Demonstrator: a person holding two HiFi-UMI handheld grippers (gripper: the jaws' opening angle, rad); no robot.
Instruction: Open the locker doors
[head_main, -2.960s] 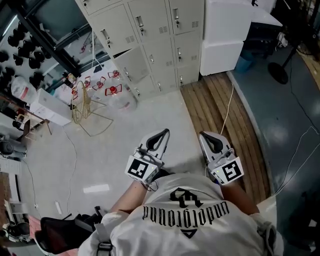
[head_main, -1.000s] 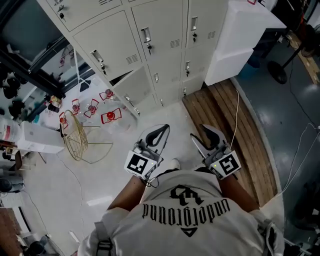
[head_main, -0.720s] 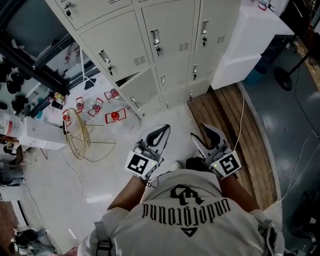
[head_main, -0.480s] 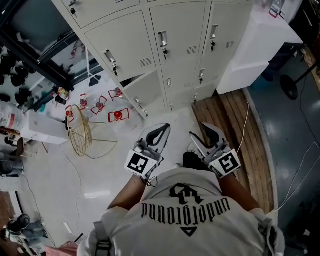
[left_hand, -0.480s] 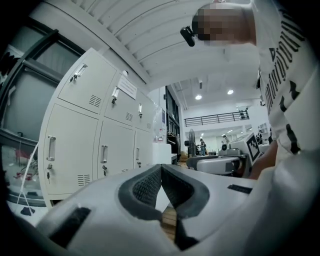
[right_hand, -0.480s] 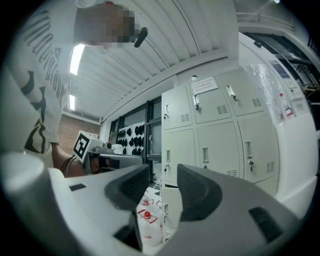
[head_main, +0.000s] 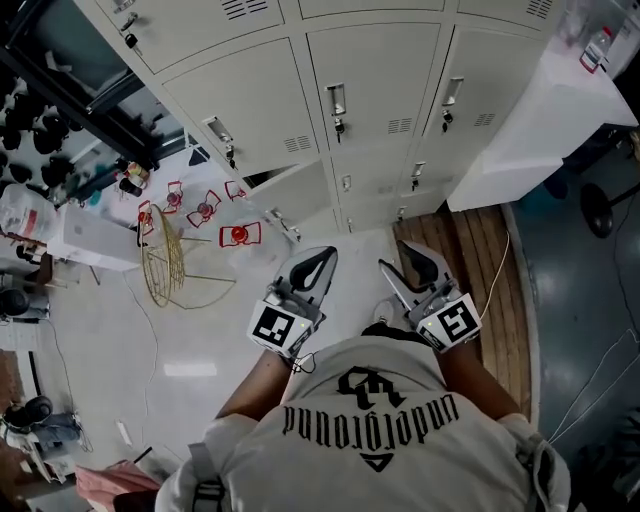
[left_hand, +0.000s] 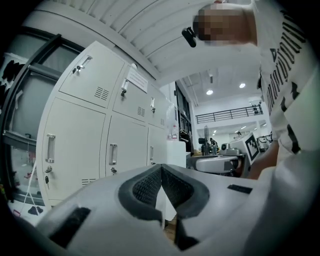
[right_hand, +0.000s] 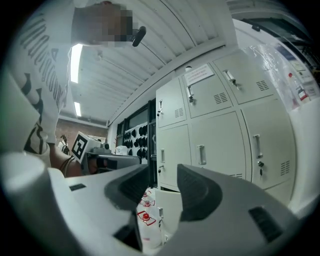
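The left hand-held gripper (head_main: 325, 262) is closed. In the left gripper view its dark ribbed pads (left_hand: 145, 187) meet at the tips with nothing between them. The right hand-held gripper (head_main: 395, 257) stands open, with a clear gap between its pads (right_hand: 200, 192), and holds nothing. Both point level toward the lockers (head_main: 375, 85) from in front of the person's white shirt (head_main: 380, 430). They are well apart from the lockers and touch no door or handle. The upper locker doors are shut. One lower door (head_main: 295, 192) at the left hangs ajar, ahead of the left hand-held gripper.
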